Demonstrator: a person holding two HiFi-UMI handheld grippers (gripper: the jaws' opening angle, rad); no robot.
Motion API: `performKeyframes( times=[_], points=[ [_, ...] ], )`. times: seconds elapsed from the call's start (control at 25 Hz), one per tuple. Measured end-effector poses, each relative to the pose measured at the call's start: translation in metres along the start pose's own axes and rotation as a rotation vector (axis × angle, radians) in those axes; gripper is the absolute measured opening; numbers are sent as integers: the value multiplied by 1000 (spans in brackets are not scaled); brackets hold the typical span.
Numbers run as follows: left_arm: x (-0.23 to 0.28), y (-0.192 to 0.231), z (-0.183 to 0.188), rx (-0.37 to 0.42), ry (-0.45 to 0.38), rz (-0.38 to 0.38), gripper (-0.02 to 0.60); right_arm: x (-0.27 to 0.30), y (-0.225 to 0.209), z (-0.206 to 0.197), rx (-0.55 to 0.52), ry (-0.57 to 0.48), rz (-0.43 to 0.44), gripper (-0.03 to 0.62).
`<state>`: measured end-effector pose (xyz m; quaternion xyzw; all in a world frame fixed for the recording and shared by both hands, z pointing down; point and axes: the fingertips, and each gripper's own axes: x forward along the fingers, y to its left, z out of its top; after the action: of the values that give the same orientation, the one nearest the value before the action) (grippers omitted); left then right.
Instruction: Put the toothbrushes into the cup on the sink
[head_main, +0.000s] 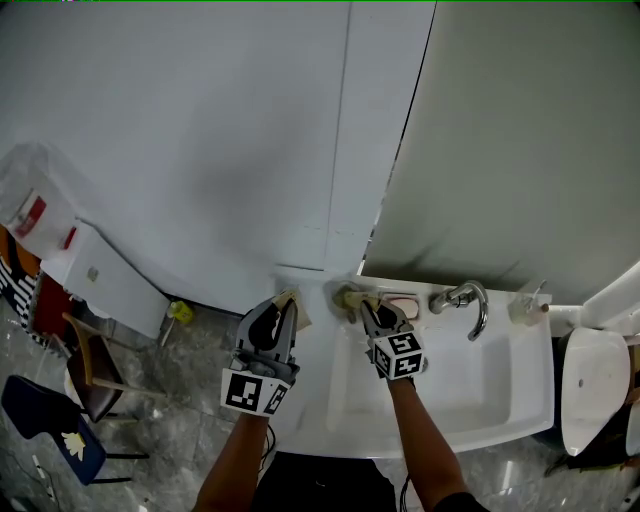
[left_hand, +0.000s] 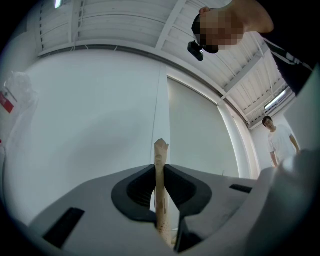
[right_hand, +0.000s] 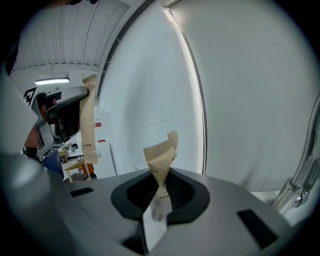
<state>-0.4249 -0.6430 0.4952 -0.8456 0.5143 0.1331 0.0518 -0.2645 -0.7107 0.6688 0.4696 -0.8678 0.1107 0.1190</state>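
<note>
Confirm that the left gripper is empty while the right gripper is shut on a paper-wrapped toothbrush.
Not empty: the left gripper view shows the left gripper shut on a paper-wrapped toothbrush too. The right gripper does grip another paper-wrapped toothbrush.

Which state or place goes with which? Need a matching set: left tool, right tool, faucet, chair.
Things:
1. left tool
2. right tool
3. faucet
4. chair

States and places:
A. chrome, at the back rim of the sink
B. blue, on the floor, left of the sink
C. shut on a crumpled tan wrapper
D. shut on a flat upright tan wrapper

Pairs: 1-D, 2-C, 3-A, 4-B
</note>
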Motion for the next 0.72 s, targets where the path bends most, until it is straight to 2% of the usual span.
performKeyframes(
  times=[0.12, 0.2, 0.24, 0.52, 0.72],
  points=[
    [3, 0, -4, -6, 6, -1, 71, -3, -1, 5, -1, -39, -7, 65],
    [4, 0, -6, -8, 8, 1, 71, -5, -2, 9, 5, -63, -10, 169],
    [4, 0, -5, -9, 7, 1, 71, -5, -3, 10, 10, -69, -9, 194],
    [14, -2, -5, -20, -4, -2, 71, -19, -6, 29, 3, -159, -22, 218],
    [40, -8, -4, -25, -33, -32, 71, -37, -14, 46, -7, -218, -54, 224]
  ],
)
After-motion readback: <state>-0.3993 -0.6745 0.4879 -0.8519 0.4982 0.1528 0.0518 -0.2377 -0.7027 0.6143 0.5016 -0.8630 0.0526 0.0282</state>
